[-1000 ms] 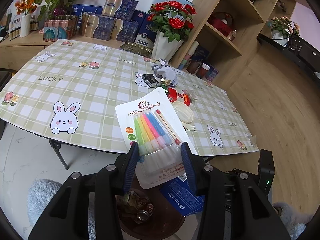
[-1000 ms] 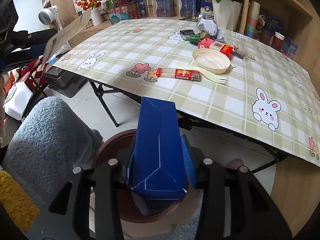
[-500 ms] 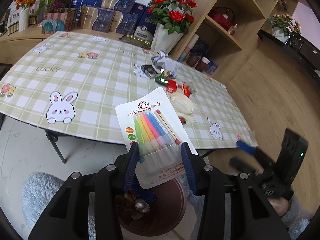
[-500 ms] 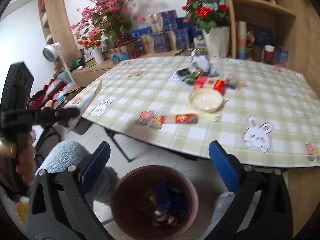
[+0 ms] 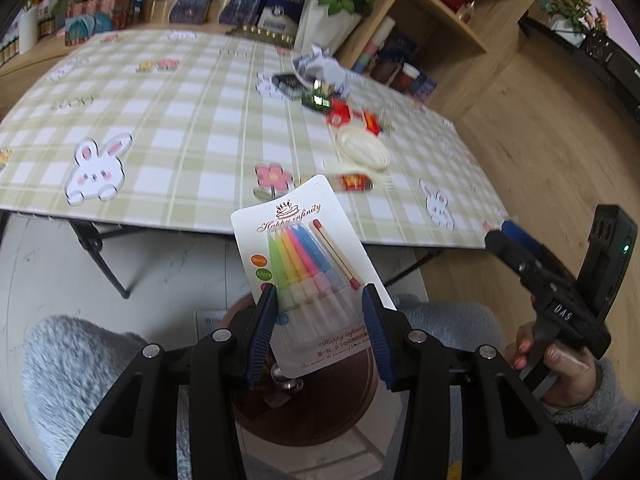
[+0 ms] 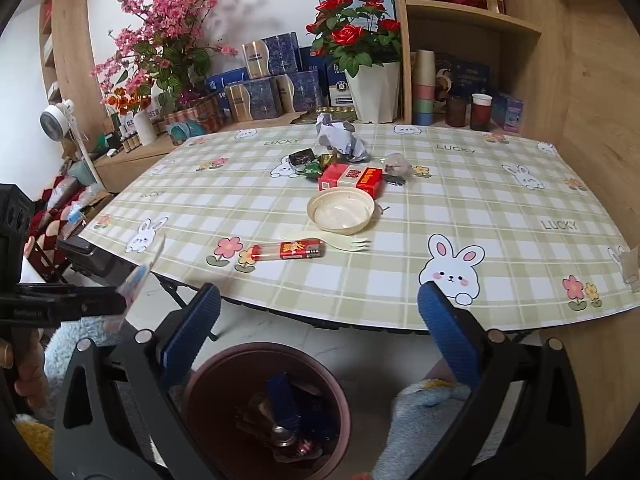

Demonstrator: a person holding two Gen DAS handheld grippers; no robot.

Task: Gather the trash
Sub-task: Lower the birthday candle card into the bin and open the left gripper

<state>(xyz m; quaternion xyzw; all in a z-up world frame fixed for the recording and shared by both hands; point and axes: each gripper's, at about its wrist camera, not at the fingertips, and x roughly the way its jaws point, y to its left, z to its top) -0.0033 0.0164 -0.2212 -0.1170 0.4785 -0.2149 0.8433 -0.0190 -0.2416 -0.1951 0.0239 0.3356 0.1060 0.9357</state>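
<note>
My left gripper [image 5: 320,312] is shut on a white card pack of coloured candles [image 5: 306,264], held above the brown bin [image 5: 312,412]. My right gripper [image 6: 320,328] is open and empty, above the same brown bin [image 6: 224,368], where a blue box [image 6: 286,400] lies among other trash. On the table lie a red lighter [image 6: 288,250], a plastic fork [image 6: 340,244], a cream bowl [image 6: 340,212], a red carton [image 6: 350,178], crumpled paper [image 6: 340,140] and small wrappers [image 6: 304,162]. The right gripper also shows at the right of the left wrist view [image 5: 516,240].
The checked bunny tablecloth covers a folding table [image 6: 500,200] whose front edge hangs over the bin. A white vase of red roses [image 6: 372,88], boxes and pink flowers stand behind it. Wooden shelves [image 6: 472,16] are at the back right. Grey fluffy sleeves flank the bin.
My right gripper opened and dropped the blue box into the bin, then rose and tilted up toward the table. My left gripper kept its hold on the candle pack and shifted slightly.
</note>
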